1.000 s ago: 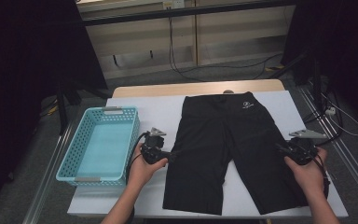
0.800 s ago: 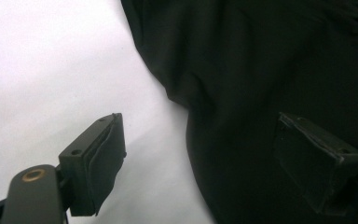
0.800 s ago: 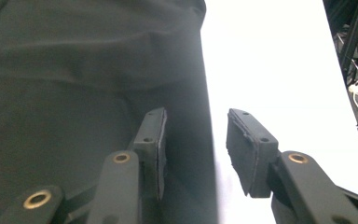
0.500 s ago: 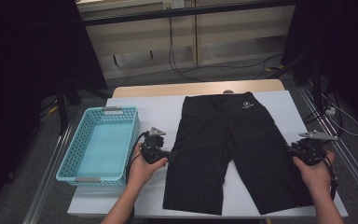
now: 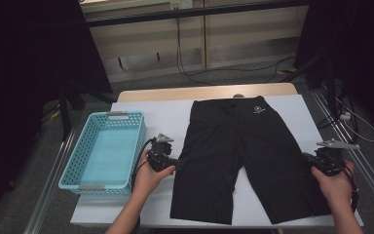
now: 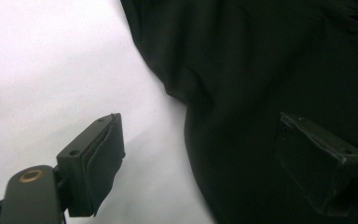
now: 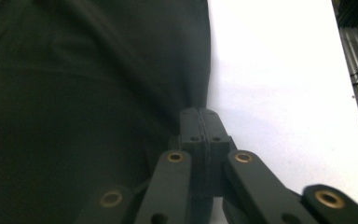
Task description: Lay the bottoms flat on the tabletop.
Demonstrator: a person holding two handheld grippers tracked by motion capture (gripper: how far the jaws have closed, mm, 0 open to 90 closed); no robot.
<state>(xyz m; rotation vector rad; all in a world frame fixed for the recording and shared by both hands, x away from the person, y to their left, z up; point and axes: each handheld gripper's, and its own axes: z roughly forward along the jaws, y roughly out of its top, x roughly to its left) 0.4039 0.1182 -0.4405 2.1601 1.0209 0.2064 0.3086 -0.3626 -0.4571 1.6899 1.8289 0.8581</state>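
Black shorts (image 5: 243,146) lie flat on the white table (image 5: 160,114), waistband at the far side. My left gripper (image 5: 179,161) is open at the outer edge of the shorts' left leg. In the left gripper view (image 6: 200,135) one pad rests over bare table and the other over the dark shorts (image 6: 261,70). My right gripper (image 5: 308,158) is at the outer edge of the right leg. Its jaws have just been closing. In the right gripper view (image 7: 199,114) the pads meet on the hem of the shorts (image 7: 74,93).
A light blue plastic basket (image 5: 70,165) stands on the table's left part, beside my left hand. The table's near edge runs just under the leg hems. Dark floor, cables and metal rails surround the table.
My right hand has shifted a little toward the right edge of the shorts. The left hand has stayed in place.
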